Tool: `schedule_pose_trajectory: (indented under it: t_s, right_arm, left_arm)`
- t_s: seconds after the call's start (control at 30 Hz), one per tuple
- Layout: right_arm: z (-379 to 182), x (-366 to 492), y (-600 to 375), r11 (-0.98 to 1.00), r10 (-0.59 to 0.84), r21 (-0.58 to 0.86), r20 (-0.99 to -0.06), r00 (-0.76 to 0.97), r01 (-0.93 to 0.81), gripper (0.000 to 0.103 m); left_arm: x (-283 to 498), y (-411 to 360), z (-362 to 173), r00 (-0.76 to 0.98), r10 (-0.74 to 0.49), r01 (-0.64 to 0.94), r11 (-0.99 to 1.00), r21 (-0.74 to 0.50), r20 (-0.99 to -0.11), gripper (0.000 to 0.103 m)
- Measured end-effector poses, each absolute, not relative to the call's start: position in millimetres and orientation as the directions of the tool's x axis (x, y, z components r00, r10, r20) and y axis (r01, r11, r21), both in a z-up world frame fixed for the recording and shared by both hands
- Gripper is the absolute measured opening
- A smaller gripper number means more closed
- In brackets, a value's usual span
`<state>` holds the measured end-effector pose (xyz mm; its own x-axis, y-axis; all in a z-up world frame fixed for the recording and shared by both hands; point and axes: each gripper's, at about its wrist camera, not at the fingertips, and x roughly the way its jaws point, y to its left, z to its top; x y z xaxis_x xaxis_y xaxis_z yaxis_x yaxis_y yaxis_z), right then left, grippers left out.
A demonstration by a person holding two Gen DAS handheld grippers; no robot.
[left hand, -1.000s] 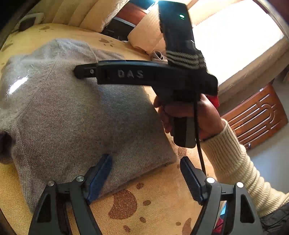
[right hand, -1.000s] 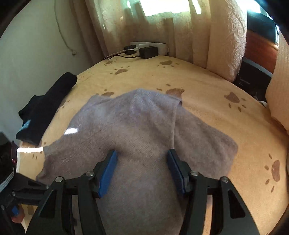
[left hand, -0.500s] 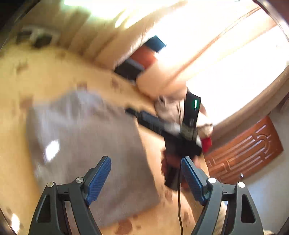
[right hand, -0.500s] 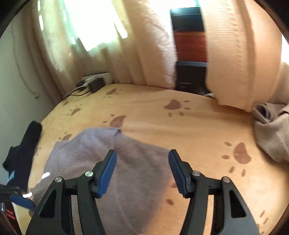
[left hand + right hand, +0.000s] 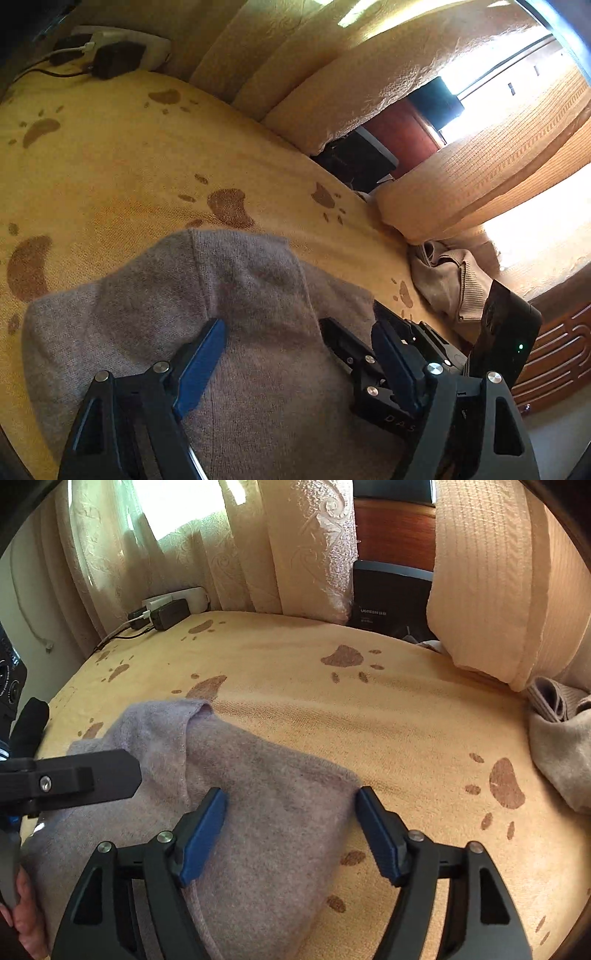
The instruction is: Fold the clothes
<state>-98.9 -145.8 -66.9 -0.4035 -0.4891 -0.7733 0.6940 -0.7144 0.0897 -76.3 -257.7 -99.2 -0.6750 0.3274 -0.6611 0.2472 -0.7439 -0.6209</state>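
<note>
Grey sweater point(image 5: 266, 812) under right gripper point(image 5: 291, 834) (jaws apart)

- A folded sweater point(image 5: 258, 797) lies on the bedspread point(image 5: 369, 716).
- A second garment point(image 5: 561, 746) lies to its right, well apart, below a pillow point(image 5: 487, 579).
- A power strip point(image 5: 173, 600) sits behind at the curtains point(image 5: 295, 535).

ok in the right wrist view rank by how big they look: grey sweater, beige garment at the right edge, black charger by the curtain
1. grey sweater, the largest, though it lies closest to the camera
2. beige garment, partly cut off by the frame edge, so unsure
3. black charger, the smallest, and farthest away
</note>
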Motion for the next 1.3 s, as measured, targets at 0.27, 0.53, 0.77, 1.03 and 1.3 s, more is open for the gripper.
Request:
schedule_pose_trajectory:
  t_s: [0.27, 0.53, 0.77, 1.03, 1.3]
  right_arm:
    - [-48, -78, -112, -0.721, -0.544, 0.144, -0.724, -0.424, 0.678, 0.079]
    - [-19, 31, -81, -0.587, -0.627, 0.081, -0.676, -0.389, 0.805, 0.080]
    - [-52, 80, -77, -0.499, -0.546, -0.079, -0.745, -0.383, 0.863, 0.080]
    - [-67, 63, -59, -0.527, -0.542, 0.030, -0.782, -0.308, 0.850, 0.081]
    - [-36, 86, -46, -0.554, -0.590, -0.007, -0.702, -0.398, 0.833, 0.081]
  left_arm:
    - [-55, -262, -80, -0.681, 0.360, 0.256, -0.699, -0.668, -0.637, 0.083]
    - [-3, -231, -56, -0.708, 0.264, 0.209, -0.808, -0.551, -0.655, 0.083]
    - [20, -209, -78, -0.692, 0.254, 0.175, -0.849, -0.498, -0.676, 0.083]
    - [29, -203, -78, -0.688, 0.279, 0.149, -0.849, -0.507, -0.670, 0.086]
    - [80, -176, -75, -0.661, 0.294, 0.115, -0.869, -0.481, -0.691, 0.086]
